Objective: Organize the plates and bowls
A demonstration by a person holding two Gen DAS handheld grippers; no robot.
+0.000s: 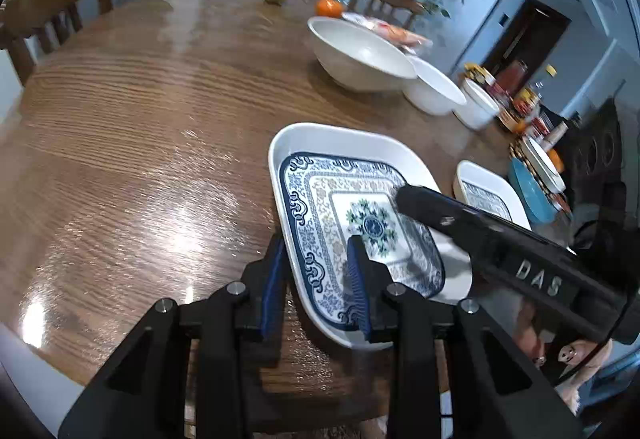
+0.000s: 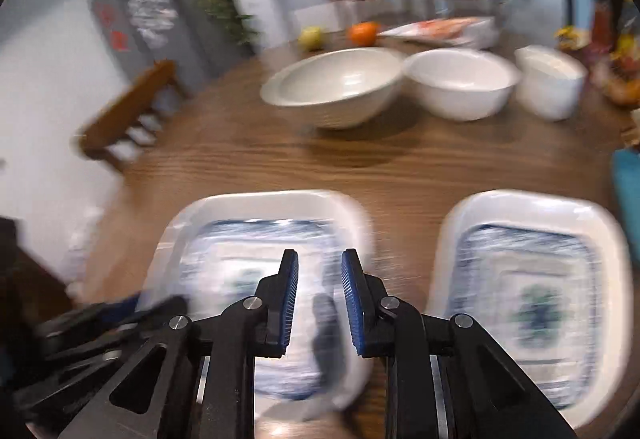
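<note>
Here the wooden table bears two blue-patterned rectangular plates: the near plate and a second plate to its right. Behind stand three empty white bowls: wide bowl, middle bowl, small bowl. Only the left wrist view shows the left gripper clamped on the near plate's left rim. The right gripper is closed to its narrowest over that plate's right side; blur hides any contact.

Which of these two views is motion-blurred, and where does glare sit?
Right wrist view: heavy smear across both patterned plates and the bowls; only the tongs stay crisp. Left wrist view: sharp, with window glare on the table left of the plate.
</note>
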